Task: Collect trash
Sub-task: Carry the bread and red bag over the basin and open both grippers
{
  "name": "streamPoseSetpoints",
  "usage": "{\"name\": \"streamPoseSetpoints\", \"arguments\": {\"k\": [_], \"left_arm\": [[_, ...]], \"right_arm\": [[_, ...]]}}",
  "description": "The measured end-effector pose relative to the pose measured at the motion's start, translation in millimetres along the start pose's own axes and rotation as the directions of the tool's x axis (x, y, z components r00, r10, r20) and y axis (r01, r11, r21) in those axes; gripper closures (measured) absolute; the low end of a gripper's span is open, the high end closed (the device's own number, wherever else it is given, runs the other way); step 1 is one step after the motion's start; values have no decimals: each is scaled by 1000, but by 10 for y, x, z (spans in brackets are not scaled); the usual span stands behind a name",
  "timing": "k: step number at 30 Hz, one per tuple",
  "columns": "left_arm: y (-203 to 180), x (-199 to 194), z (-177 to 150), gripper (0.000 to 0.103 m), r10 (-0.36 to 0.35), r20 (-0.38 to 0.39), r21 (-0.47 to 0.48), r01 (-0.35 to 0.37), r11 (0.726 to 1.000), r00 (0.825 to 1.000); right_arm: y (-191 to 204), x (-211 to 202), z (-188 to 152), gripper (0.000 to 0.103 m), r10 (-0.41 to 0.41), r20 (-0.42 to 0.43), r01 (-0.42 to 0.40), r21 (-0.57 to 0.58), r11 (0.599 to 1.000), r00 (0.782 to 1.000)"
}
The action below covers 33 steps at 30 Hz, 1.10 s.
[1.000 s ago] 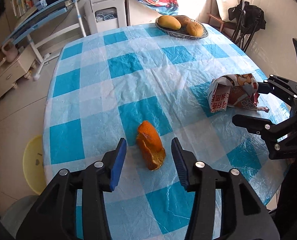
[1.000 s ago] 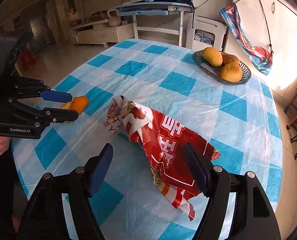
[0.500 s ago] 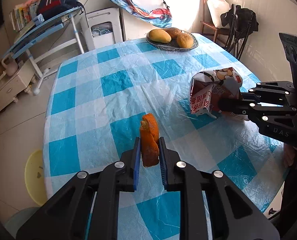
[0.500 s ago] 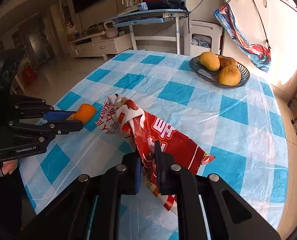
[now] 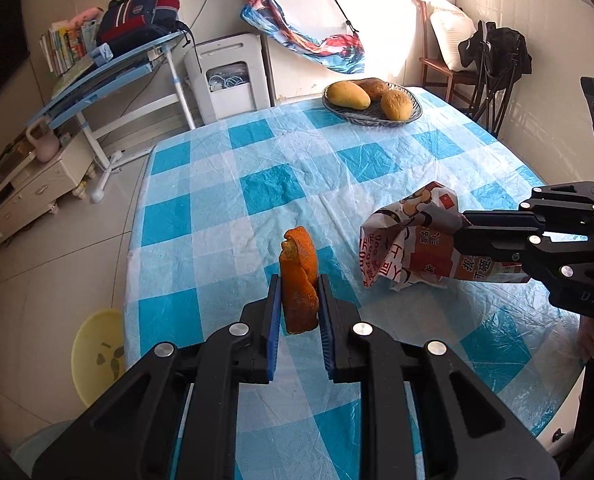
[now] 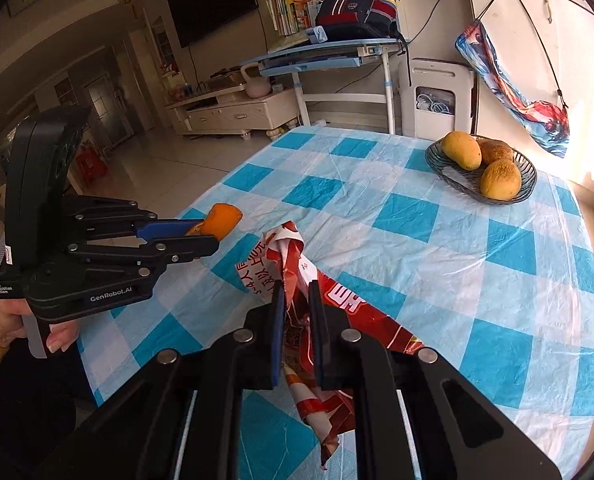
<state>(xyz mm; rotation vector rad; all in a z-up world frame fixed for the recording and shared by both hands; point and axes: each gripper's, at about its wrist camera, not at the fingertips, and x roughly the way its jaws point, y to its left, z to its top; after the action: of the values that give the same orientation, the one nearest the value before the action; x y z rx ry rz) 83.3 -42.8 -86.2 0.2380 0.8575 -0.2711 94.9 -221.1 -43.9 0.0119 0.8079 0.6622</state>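
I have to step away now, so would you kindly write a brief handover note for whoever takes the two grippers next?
Left gripper: shut on the orange peel, held above the checked table.
Right gripper: shut on the red snack wrapper, also lifted.
Done: both pieces of trash are picked up.
Left: drop both in a bin; none is clearly identifiable in view.
The fruit basket at the far end is not trash; leave it.

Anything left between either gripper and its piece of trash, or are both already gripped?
Nothing visible in the way. The left gripper is shut on the orange peel, and the right gripper is shut on the red snack wrapper. Both pieces appear lifted above the checked tablecloth. No trash bin can be identified.
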Motion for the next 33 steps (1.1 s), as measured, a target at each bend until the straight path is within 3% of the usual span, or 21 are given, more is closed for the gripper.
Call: {"name": "streamPoseSetpoints", "arguments": {"k": [14, 20, 24, 29, 31, 33], "left_arm": [[366, -155, 24, 86, 20, 35, -104, -17, 994, 999], [860, -378, 135, 86, 89, 67, -165, -77, 983, 994], [1579, -456, 144, 86, 118, 45, -298, -100, 949, 992], [2463, -318, -184, 86, 157, -63, -436, -169, 884, 986], [2740, -205, -386, 86, 137, -98, -503, -168, 848, 986], [3023, -85, -615, 86, 106, -125, -588, -160, 793, 986]], "right_arm": [[113, -57, 127, 97, 67, 58, -69, 40, 997, 996], [288, -82, 300, 97, 125, 97, -130, 49, 990, 987], [612, 64, 552, 97, 188, 112, -189, 1, 982, 976], [1166, 445, 904, 97, 271, 101, -262, -91, 961, 957], [1389, 649, 1042, 97, 295, 88, -284, -122, 951, 951], [1586, 895, 1174, 97, 321, 70, -310, -133, 941, 945]]}}
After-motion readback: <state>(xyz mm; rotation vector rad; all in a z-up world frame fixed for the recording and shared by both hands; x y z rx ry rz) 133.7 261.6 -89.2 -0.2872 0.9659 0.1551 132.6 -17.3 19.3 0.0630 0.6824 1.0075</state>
